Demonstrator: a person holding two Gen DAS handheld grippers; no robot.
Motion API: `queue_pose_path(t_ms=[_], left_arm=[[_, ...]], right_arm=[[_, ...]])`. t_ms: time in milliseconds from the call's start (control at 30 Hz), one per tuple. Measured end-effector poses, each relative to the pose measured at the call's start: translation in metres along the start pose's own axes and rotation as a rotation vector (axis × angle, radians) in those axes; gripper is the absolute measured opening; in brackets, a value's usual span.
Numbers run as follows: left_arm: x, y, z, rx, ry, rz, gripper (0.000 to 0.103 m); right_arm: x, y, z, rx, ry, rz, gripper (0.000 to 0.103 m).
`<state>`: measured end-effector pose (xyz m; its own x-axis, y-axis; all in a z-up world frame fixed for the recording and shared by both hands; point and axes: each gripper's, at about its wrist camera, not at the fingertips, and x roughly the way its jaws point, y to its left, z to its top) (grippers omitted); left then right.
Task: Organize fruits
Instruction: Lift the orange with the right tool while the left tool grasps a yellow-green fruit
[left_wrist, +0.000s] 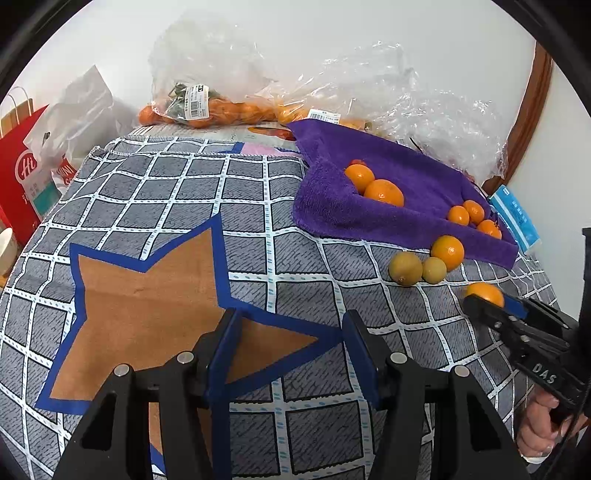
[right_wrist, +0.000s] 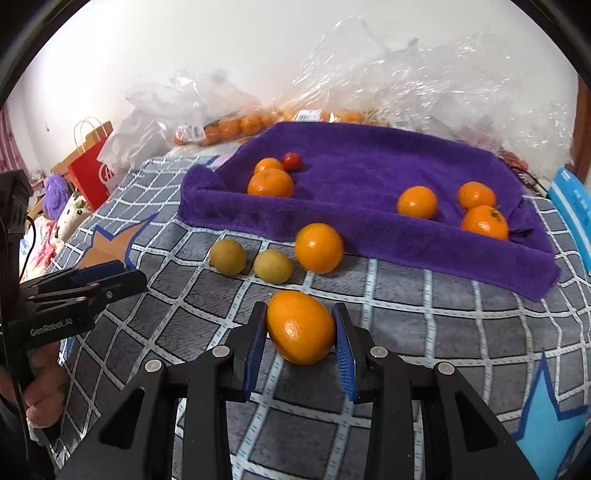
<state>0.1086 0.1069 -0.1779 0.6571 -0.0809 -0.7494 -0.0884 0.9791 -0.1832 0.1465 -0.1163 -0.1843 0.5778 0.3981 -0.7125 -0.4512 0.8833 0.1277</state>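
Gripping a glossy, egg-shaped orange (right_wrist: 300, 326), the right tongs (right_wrist: 301, 332) pinch it (left tongs (left_wrist: 291, 347) gape empty).

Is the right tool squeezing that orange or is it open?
Shut on it: the right tool has both blue pads pressing the orange's sides.

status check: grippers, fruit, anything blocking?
Right gripper shut on an orange. Left gripper open, holding nothing. Purple towel holds five oranges. Loose orange and two green fruits sit ahead.
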Motion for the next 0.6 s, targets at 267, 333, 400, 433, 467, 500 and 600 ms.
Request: queue_pose_path(t_ms=[267, 333, 400, 433, 467, 500, 600], left_arm=[[-0.002, 0.000, 0.000, -0.007, -0.005, -0.013, 0.055], [-0.002, -0.001, 0.000, -0.007, -0.006, -0.005, 0.055], [-0.004, -0.005, 0.000, 0.001, -0.001, 0.017, 0.054], [-0.005, -0.008, -0.001, 0.005, 0.004, 0.011, 0.054], [-0.006, -0.013, -0.001, 0.008, 0.011, -0.001, 0.054], [-0.008, -0.018, 0.000, 0.011, 0.013, -0.017, 0.054], [-0.013, -0.038, 0.002, 0.053, 0.001, -0.025, 0.054]], right_arm=[[-0.016, -0.025, -0.008, 0.045, -0.035, -0.037, 0.035], [-0.021, -0.033, -0.011, 0.062, -0.043, -0.046, 0.035], [-0.026, -0.040, -0.013, 0.070, -0.050, -0.060, 0.035], [-0.028, -0.044, -0.014, 0.071, -0.053, -0.069, 0.035], [-0.029, -0.047, -0.015, 0.069, -0.055, -0.078, 0.035], [-0.030, -0.050, -0.015, 0.066, -0.058, -0.088, 0.035], [-0.033, -0.060, -0.015, 0.069, -0.065, -0.111, 0.035]])
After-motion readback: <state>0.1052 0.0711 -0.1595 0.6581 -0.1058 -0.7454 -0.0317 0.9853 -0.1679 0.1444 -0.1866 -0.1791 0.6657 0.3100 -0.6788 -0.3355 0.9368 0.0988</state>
